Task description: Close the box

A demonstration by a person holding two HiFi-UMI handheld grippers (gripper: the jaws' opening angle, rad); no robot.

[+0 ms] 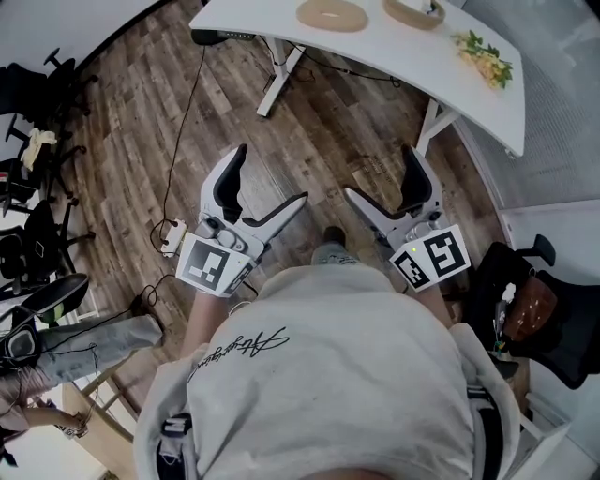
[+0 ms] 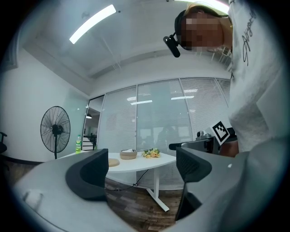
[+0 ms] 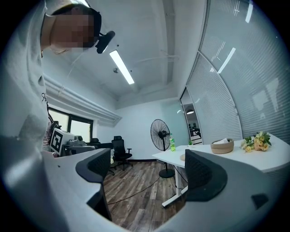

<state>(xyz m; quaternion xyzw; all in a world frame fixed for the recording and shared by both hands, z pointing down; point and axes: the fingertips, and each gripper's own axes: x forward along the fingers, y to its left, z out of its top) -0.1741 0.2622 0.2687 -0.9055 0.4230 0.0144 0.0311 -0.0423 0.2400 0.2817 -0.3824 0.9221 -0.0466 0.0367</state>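
Note:
No box shows in any view. In the head view my left gripper (image 1: 270, 178) and my right gripper (image 1: 380, 173) are held out level in front of the person's chest, over the wooden floor, well short of the white table (image 1: 375, 47). Both stand open with nothing between their jaws. The left gripper view looks between its open jaws (image 2: 140, 170) at the table (image 2: 140, 161) a few steps off; the right gripper (image 2: 199, 145) shows at its right. In the right gripper view the open jaws (image 3: 149, 170) frame bare floor.
On the table lie a round wooden disc (image 1: 332, 14), a basket (image 1: 413, 11) and a bunch of flowers (image 1: 485, 58). A standing fan (image 3: 160, 134) is beyond it. Office chairs (image 1: 37, 234) stand at the left, a black chair (image 1: 534, 309) at the right. Cables (image 1: 178, 141) run over the floor.

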